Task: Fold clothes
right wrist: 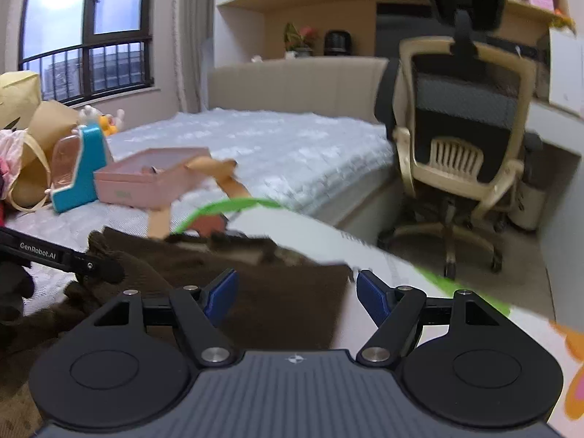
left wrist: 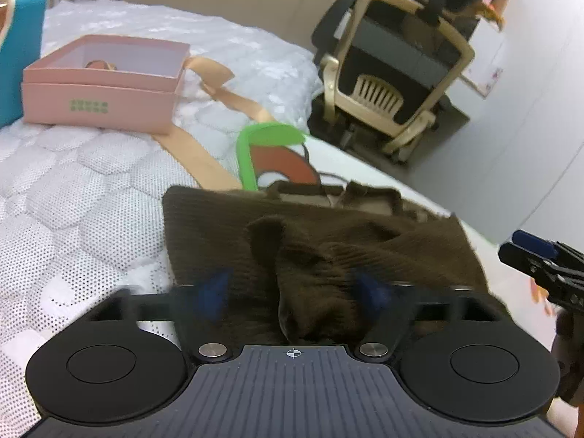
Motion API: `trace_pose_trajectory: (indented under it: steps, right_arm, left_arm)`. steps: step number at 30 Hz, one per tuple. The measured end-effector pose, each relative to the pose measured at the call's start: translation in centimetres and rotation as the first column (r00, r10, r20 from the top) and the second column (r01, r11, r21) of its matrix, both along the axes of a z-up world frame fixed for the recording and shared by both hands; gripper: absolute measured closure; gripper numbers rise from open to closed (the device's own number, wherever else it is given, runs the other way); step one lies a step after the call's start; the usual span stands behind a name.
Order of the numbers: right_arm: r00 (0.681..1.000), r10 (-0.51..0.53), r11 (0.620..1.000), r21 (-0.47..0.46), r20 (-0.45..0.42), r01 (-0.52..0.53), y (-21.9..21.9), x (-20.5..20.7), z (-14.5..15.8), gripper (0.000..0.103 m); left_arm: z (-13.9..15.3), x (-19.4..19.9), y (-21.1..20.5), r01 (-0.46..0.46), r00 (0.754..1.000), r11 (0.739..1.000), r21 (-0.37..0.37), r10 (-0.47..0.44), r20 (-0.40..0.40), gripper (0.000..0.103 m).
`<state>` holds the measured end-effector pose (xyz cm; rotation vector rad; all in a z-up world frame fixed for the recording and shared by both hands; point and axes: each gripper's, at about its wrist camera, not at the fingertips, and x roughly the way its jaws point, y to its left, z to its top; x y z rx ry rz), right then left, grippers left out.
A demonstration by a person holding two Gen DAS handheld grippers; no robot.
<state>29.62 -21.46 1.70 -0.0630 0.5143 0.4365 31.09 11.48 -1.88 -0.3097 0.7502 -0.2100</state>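
A dark brown knit garment (left wrist: 328,241) lies on the bed, partly over a white mat with green and orange print (left wrist: 270,153). My left gripper (left wrist: 292,292) is open, its blue pads (left wrist: 215,292) wide apart. A raised fold of the brown fabric stands between them without being pinched. At the right edge of the left wrist view, my right gripper (left wrist: 540,262) hovers beside the garment. In the right wrist view, my right gripper (right wrist: 297,295) is open above the garment's right edge (right wrist: 284,299), with nothing between its pads. The left gripper (right wrist: 84,262) rests against bunched fabric at the left.
A pink open box (left wrist: 102,84) with a tan ribbon (left wrist: 219,87) sits further back on the white quilted bed (left wrist: 73,197). A blue toy (right wrist: 80,171) and paper bags (right wrist: 33,138) stand at the left. An office chair (right wrist: 463,153) stands right of the bed.
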Motion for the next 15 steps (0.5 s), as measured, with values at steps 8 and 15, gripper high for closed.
trace_pose_trajectory:
  steps: [8,15]
  right_arm:
    - [1.0,0.016,1.0,0.007,-0.008,-0.016,-0.3,-1.4,-0.8,0.03]
    - [1.0,0.017,1.0,-0.01,0.01,-0.017,-1.5,-3.0,0.2,0.03]
  left_arm:
    - [6.7,-3.2,-1.4,0.121,0.966,0.991,0.056,-0.131,0.223,0.085]
    - [6.2,-9.6,-0.7,0.245,0.964,0.965,0.093,-0.253,0.087,0.033]
